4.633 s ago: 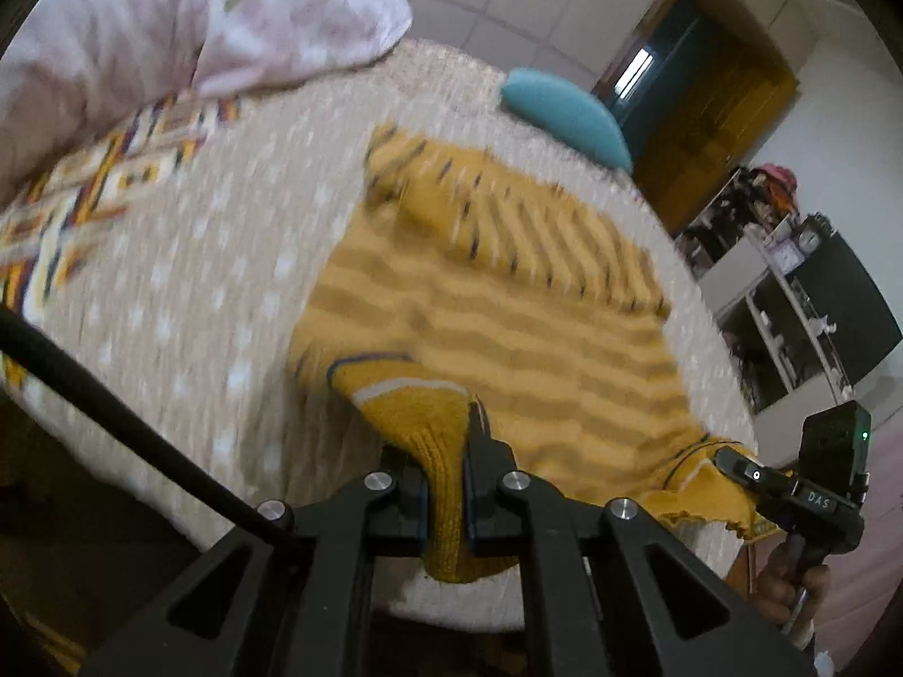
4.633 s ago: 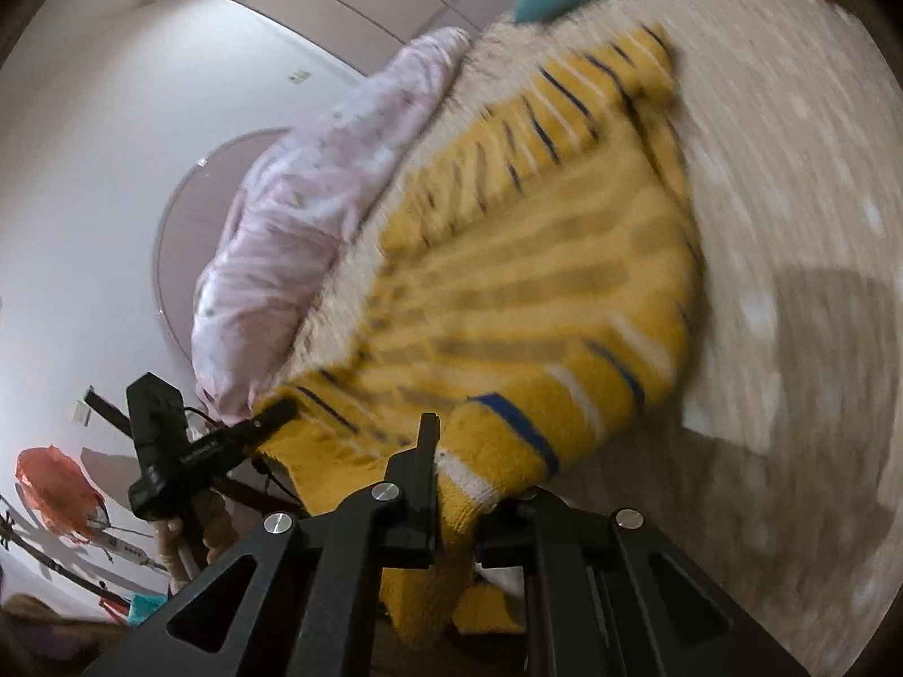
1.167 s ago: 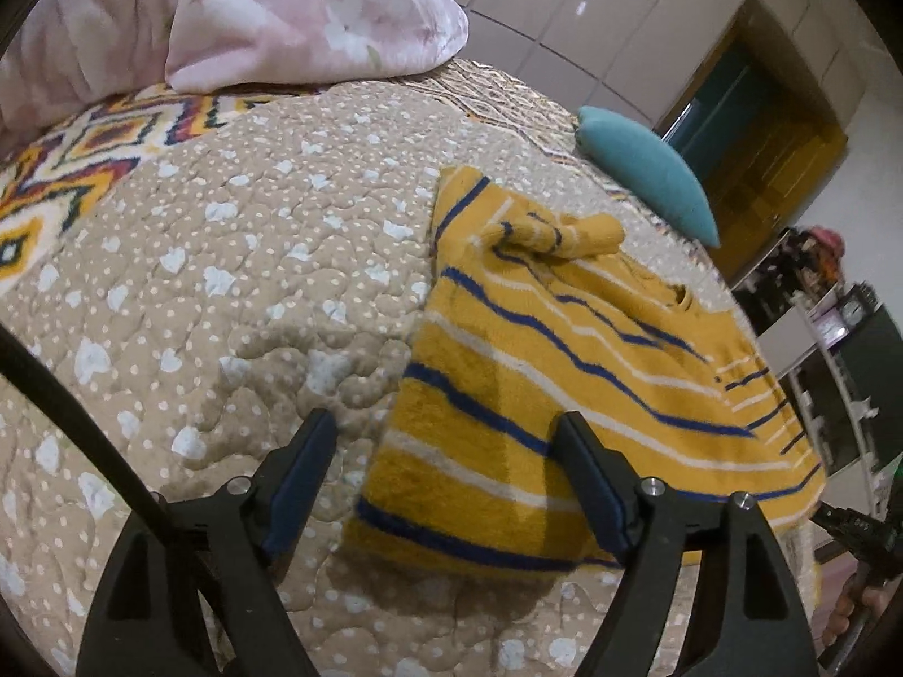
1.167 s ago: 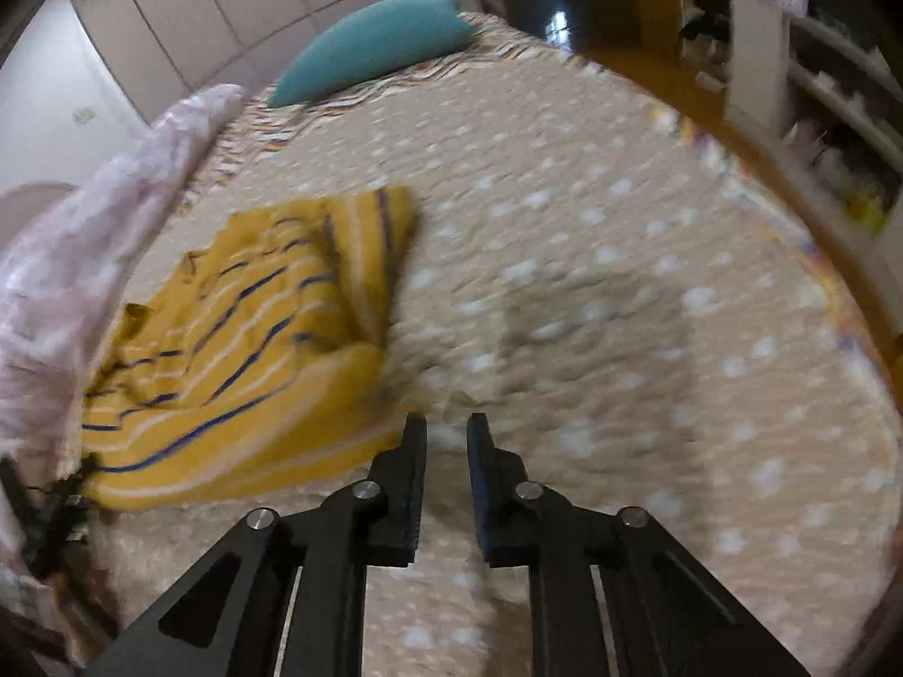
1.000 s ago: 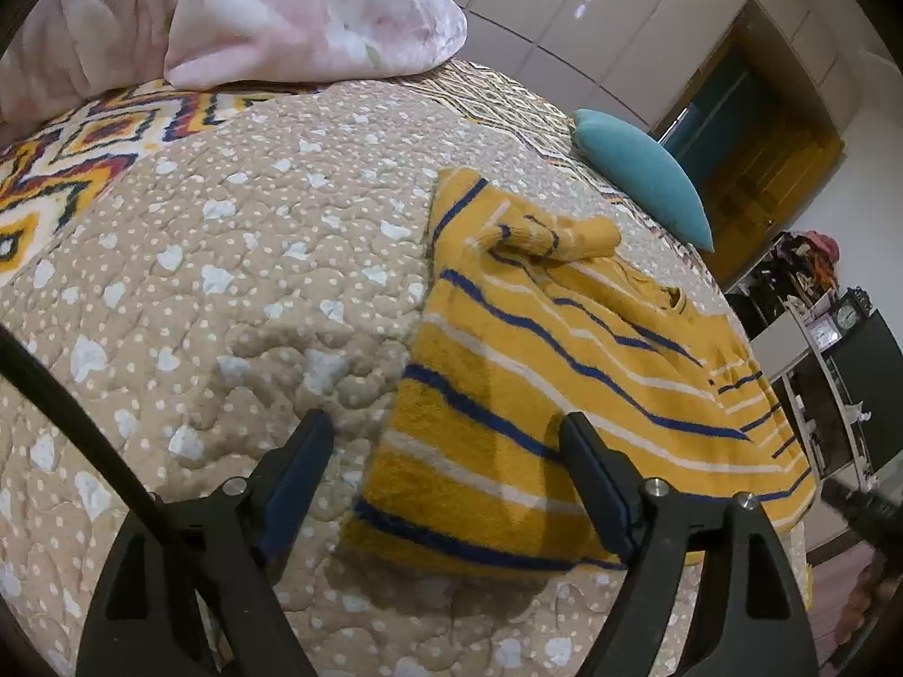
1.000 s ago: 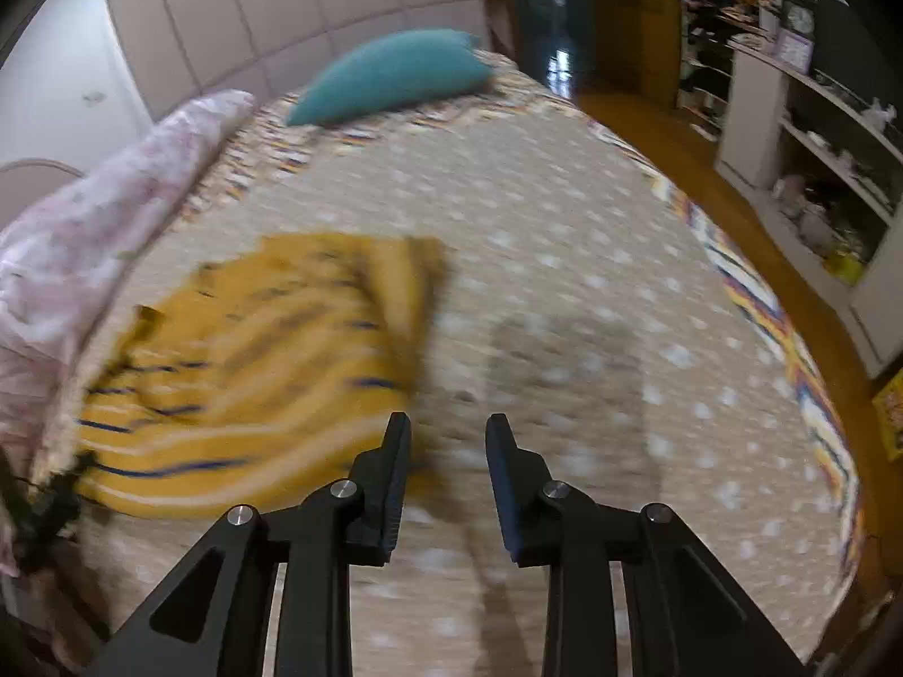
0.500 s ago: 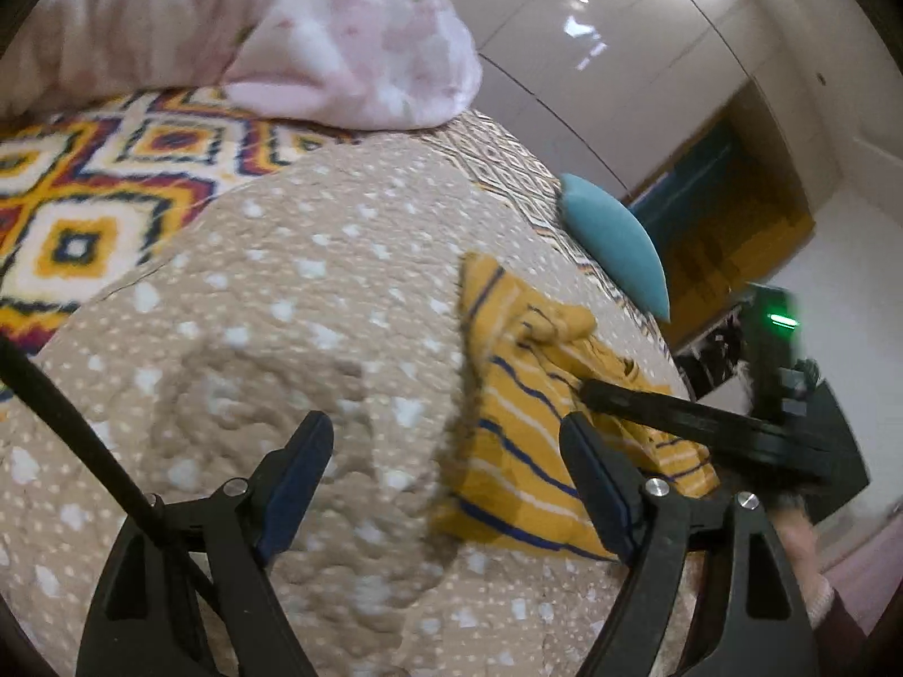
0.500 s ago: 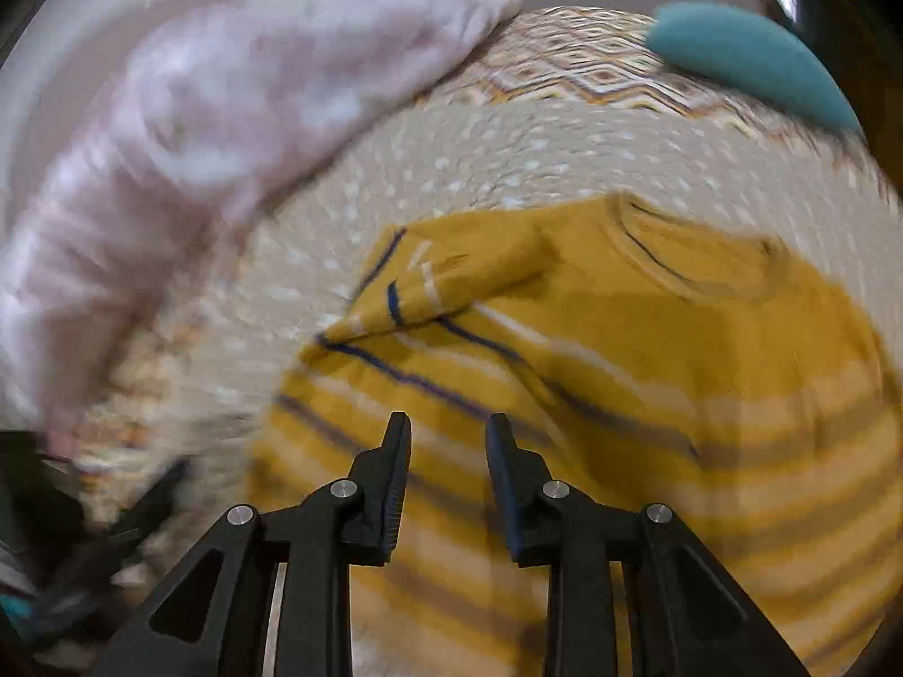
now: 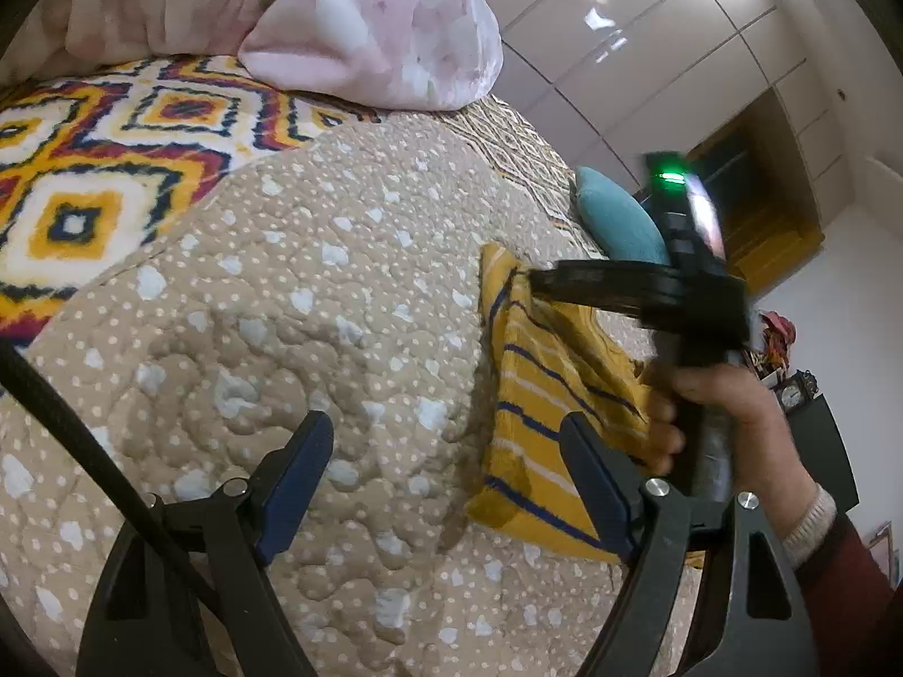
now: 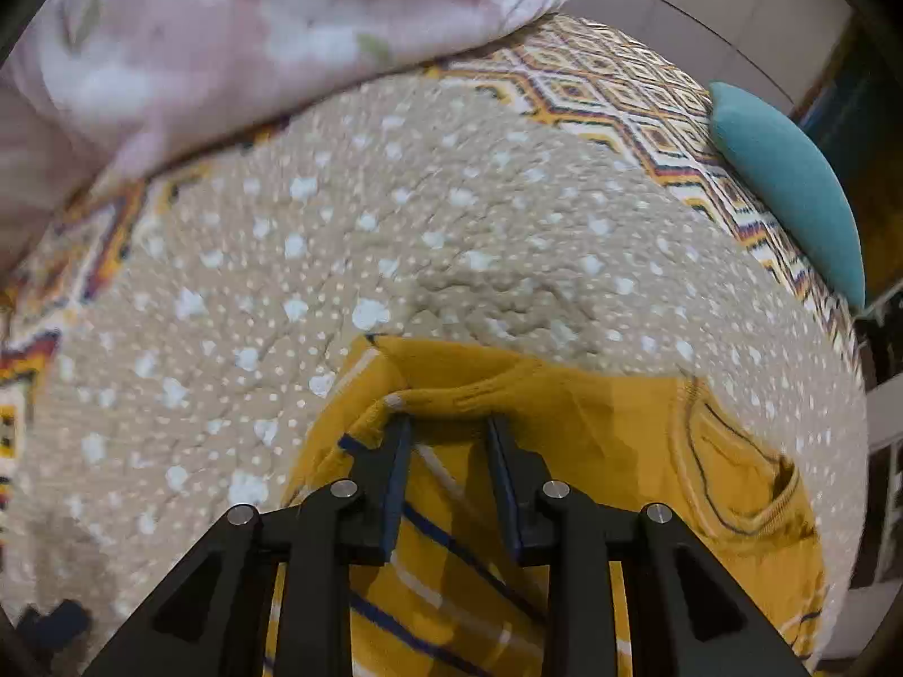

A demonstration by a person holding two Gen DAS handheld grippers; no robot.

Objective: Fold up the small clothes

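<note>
right gripper over sweater, sleeve folded under

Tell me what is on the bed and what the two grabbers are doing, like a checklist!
Surface: beige dotted quilt on a bed, bright diamond-patterned cover beyond it.
Job's things: yellow striped sweater lying on the quilt, one sleeve folded across its top.
Clutter: pink floral duvet and teal pillow at the bed's far edges.
Grippers: left gripper open, holding nothing; right gripper open, at the folded sleeve.
Cables: black cable beside the left gripper.
Surroundings: glossy wardrobe doors.
</note>
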